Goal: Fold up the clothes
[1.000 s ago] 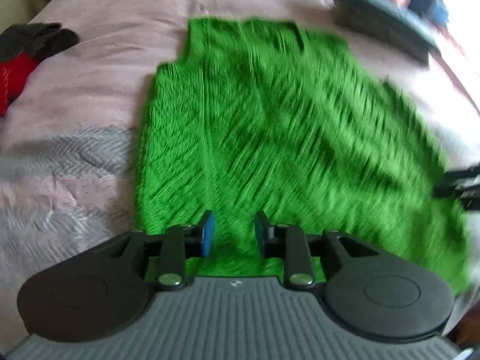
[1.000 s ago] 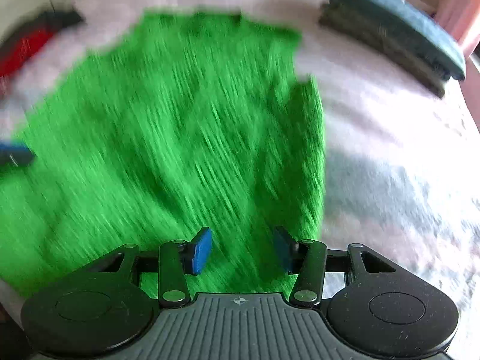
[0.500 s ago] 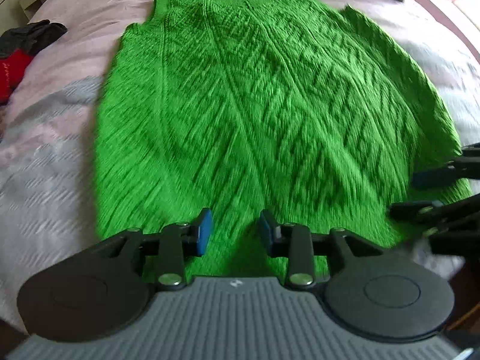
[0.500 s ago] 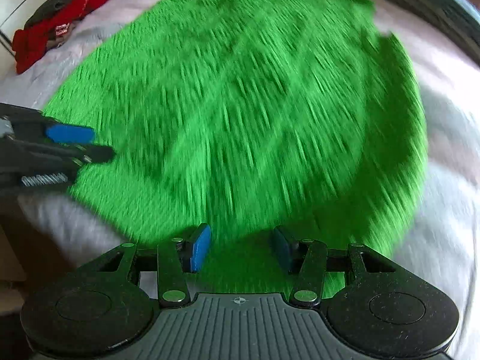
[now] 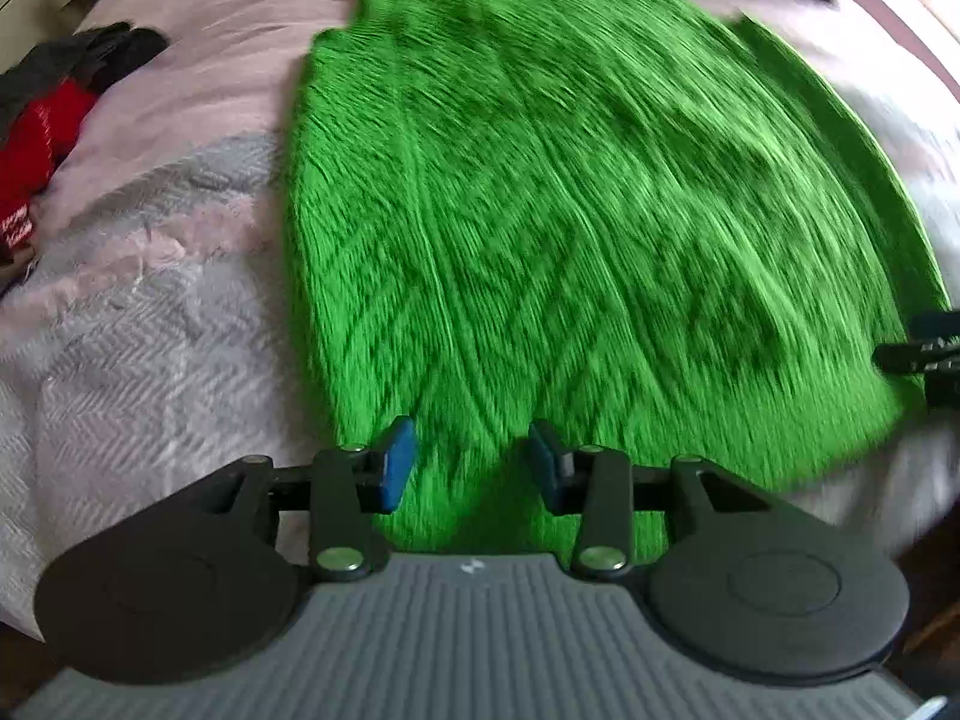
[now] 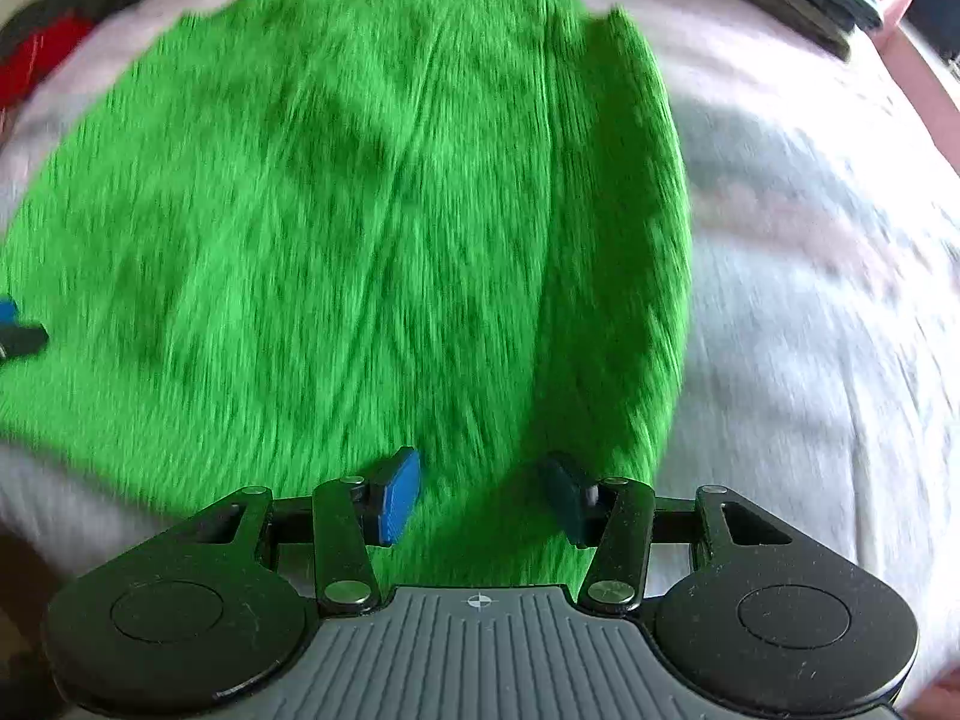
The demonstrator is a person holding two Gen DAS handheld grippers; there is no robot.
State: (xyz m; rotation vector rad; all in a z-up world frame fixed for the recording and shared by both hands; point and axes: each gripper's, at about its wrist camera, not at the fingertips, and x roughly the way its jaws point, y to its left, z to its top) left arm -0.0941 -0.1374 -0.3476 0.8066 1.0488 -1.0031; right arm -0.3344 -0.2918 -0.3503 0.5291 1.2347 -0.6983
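The green knitted vest [image 5: 576,204] lay spread flat on the bed [image 5: 150,324], neck far, hem near. Both the left tongs [image 5: 471,468] and right tongs [image 6: 483,495] hovered apart over the hem, likely placed to grasp its corners.

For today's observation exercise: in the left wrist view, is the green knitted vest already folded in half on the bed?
No. The green knitted vest lies spread flat in a single layer on the bed, neckline far, hem near.

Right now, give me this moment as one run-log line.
stage: pre-fold | green knit vest spread flat on bed cover | left gripper open over hem | right gripper open over hem | nothing held
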